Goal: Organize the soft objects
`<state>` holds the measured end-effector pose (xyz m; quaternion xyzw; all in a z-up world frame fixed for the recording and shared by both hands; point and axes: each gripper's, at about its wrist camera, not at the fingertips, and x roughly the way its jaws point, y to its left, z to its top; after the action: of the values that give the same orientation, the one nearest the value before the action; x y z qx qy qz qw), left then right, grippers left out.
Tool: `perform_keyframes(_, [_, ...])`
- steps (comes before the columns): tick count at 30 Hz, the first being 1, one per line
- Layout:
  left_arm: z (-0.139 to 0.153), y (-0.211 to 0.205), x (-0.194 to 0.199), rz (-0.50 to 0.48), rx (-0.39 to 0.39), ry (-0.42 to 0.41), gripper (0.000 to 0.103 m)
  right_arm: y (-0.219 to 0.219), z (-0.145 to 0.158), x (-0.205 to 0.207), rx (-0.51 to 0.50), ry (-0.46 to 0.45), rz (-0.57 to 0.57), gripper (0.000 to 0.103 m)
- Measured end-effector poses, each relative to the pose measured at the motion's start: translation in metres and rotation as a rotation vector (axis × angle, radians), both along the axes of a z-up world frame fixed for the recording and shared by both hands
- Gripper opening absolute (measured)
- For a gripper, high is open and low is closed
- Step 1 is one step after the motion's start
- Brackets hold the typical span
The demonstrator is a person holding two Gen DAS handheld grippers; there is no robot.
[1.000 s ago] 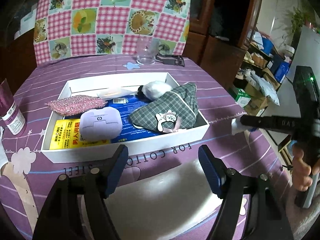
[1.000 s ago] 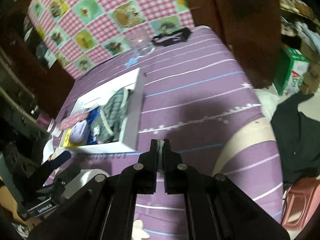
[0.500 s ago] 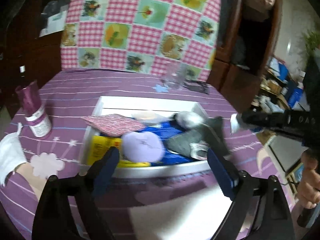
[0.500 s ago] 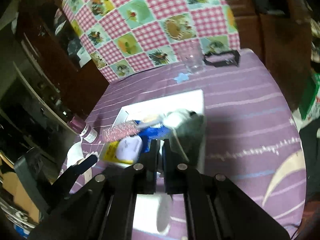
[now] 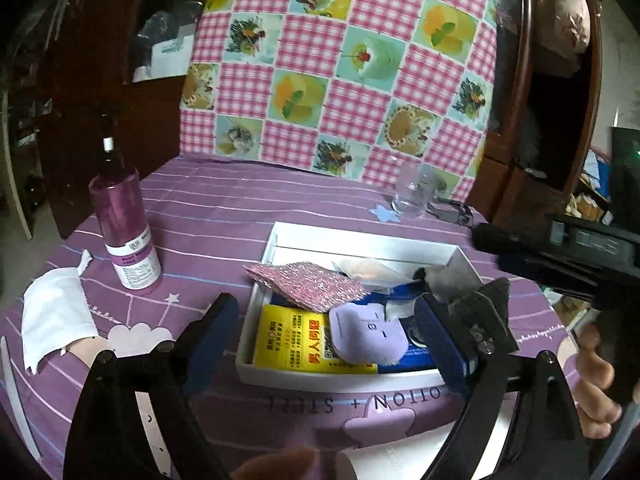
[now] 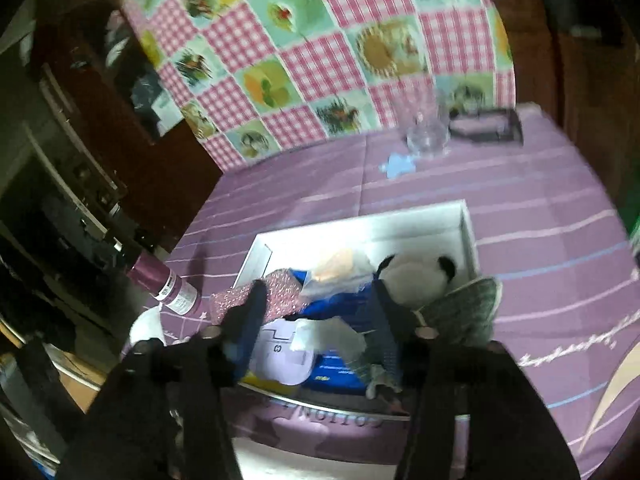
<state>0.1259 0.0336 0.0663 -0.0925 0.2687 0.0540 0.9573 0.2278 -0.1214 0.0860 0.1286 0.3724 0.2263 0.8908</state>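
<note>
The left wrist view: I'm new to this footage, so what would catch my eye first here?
Probably the white box mid-table, crammed with soft things: a glittery pink cloth draped over its left rim, a lilac pouch near the front. Behind the table hangs a loud pink checked cloth, and a purple bottle stands left of the box. The open left tool frames the box.

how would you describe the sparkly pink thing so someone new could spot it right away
On the purple striped tablecloth sits a shallow white box full of small items. The sparkly pink cloth lies at the box's left side, its corner hanging over the left wall. It is the only flat, glittery piece there, unlike the smooth lilac pouch beside it.
</note>
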Motion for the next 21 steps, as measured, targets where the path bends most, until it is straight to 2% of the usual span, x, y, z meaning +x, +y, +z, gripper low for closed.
perform_keyframes(4, [0.003,-0.006,-0.006,0.072,0.084,-0.02,0.09,-0.011,0.018,-0.02,-0.059,-0.072,-0.023,0.066])
perform_keyframes(7, [0.004,-0.012,-0.015,0.077,0.102,-0.026,0.09,-0.02,0.029,-0.043,-0.106,-0.132,-0.051,0.067])
perform_keyframes(10, [0.006,-0.018,-0.023,0.037,0.097,-0.003,0.09,-0.029,0.032,-0.068,-0.165,-0.199,-0.074,0.069])
perform_keyframes(14, [0.006,-0.028,-0.041,-0.016,0.118,0.022,0.09,-0.04,0.024,-0.096,-0.243,-0.241,-0.095,0.072])
perform_keyframes(18, [-0.002,-0.034,-0.061,-0.084,0.14,0.045,0.09,-0.05,0.009,-0.118,-0.265,-0.27,-0.126,0.072])
perform_keyframes(21, [-0.016,-0.032,-0.073,-0.133,0.103,0.061,0.09,-0.051,-0.006,-0.127,-0.263,-0.271,-0.123,0.072])
